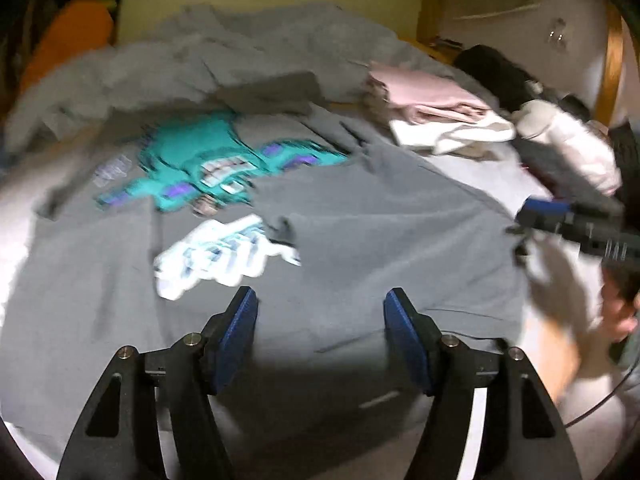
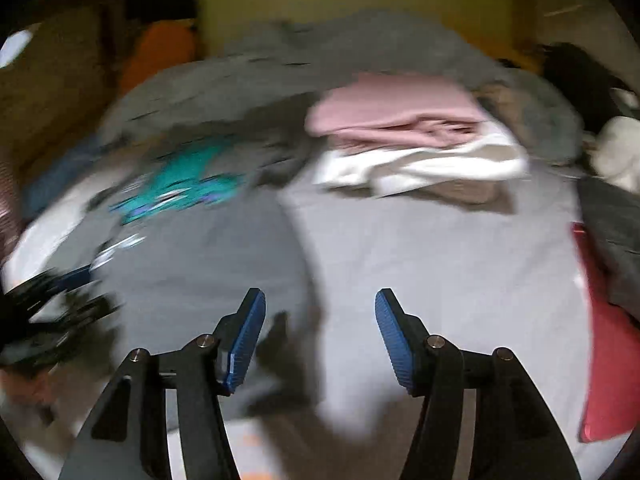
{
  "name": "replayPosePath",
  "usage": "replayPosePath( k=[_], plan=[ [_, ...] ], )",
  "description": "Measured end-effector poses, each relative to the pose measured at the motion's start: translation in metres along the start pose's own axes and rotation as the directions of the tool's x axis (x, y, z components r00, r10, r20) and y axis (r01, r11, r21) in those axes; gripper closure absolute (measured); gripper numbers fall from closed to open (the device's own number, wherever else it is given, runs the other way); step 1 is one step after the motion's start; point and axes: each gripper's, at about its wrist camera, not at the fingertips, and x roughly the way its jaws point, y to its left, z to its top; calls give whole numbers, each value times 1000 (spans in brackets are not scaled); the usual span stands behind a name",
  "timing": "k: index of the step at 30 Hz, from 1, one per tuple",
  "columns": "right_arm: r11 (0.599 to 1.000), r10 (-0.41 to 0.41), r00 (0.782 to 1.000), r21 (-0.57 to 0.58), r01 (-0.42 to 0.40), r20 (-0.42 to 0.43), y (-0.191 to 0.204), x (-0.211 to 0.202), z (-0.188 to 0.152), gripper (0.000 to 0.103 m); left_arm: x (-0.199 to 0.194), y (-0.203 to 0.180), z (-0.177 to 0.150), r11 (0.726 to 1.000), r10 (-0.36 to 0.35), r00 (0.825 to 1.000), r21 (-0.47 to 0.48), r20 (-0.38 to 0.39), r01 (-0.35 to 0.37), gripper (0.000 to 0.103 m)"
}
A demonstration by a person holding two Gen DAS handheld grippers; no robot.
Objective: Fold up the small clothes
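Both our tools, left (image 1: pixel 320 312) and right (image 2: pixel 320 312), hang empty with jaws parted above the grey printed T-shirt (image 1: pixel 360 232) on the bed (image 2: pixel 440 260).

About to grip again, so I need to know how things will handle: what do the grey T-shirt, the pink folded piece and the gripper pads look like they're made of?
Grey T-shirt: soft matte knit, probably cotton jersey; it drapes in loose creases, with a flat printed graphic.
Pink folded piece: thicker soft fabric, perhaps fleece or knit; blur leaves it open.
Left gripper pads: blue, ribbed, likely rubber or printed plastic.
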Motion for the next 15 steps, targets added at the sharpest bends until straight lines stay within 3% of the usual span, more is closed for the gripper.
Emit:
replayPosePath(
  k=[2, 4, 7, 11, 13, 15],
  plan=[
    [998, -17, 999, -53, 15, -36, 7, 0, -10, 43, 5, 3, 1, 998, -42, 999, -48, -13, 41, 37],
    [997, -45, 996, -68, 40, -72, 10, 6, -16, 43, 9, 4, 3, 998, -32, 999, -60, -11, 32, 37],
    [998, -22, 992, -63, 14, -122, 9, 16, -17, 43, 10, 4, 6, 999, -8, 1000, -54, 5, 8, 37],
    [988, -1, 992, -153, -18, -125, 25, 14, -26, 43, 13, 11, 6, 997, -6, 1000, -71, 21, 7, 37],
    [984, -54, 991, -177, 32, -121, 29, 17, -29, 43, 14, 12, 2, 998, -8, 998, -56, 58, 11, 35],
    [970, -178, 981, -179, 162, -80, 28, 23, -27, 44, 16, 8, -4, 1000, 5, 996, -29, 91, -2, 31]
  ],
)
